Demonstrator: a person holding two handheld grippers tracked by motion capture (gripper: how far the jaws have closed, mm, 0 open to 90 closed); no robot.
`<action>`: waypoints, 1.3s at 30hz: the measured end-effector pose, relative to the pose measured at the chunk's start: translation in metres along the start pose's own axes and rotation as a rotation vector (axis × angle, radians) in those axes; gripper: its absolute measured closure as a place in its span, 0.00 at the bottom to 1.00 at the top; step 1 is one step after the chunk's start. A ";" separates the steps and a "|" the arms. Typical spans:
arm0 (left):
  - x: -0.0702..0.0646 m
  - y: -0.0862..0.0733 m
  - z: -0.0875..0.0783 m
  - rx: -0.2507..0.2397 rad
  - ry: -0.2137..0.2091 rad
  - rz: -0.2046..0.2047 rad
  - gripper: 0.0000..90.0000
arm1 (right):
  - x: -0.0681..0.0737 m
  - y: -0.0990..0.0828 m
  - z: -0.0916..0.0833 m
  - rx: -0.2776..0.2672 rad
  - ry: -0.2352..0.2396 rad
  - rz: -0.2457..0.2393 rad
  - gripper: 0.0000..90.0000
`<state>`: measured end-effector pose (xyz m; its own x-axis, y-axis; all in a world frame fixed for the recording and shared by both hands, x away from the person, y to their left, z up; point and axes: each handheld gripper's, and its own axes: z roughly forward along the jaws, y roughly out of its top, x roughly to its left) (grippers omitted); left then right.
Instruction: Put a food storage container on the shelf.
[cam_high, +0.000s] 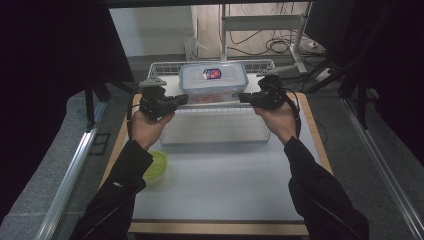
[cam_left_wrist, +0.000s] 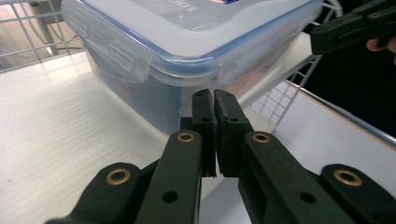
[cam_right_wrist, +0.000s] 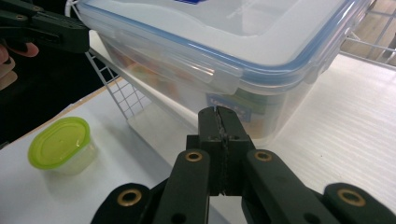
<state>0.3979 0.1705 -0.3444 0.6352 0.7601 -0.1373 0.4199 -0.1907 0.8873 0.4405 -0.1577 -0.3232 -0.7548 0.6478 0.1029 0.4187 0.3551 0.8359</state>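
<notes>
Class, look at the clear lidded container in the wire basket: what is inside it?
Through the clear container's wall, orange and green shapes show near the bottom. What they are cannot be told: the frosted wall blurs them and the lid covers them from above.

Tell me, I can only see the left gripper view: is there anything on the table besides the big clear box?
Observer: Yes, a small tub with a green lid sits on the table, outside the wire basket.
Operator: Is my other hand holding something?
Observer: No, the right hand-held gripper is shut on nothing, close to the clear box.
Operator: What's on the lid?
Observer: A red and blue label in the middle.
</notes>
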 end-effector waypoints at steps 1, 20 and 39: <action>0.000 0.001 0.003 -0.007 0.022 -0.012 0.97 | -0.002 0.000 0.003 -0.002 -0.004 0.005 1.00; 0.001 0.003 0.013 0.033 0.077 0.015 0.92 | -0.010 0.001 0.014 -0.005 -0.032 0.015 0.99; -0.034 -0.044 -0.005 0.117 0.005 0.111 0.34 | 0.025 -0.027 -0.002 -0.011 0.020 -0.077 0.52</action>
<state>0.3548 0.1564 -0.3766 0.6791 0.7330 -0.0390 0.4202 -0.3447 0.8394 0.4094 -0.1529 -0.3423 -0.7944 0.6054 0.0492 0.3538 0.3955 0.8476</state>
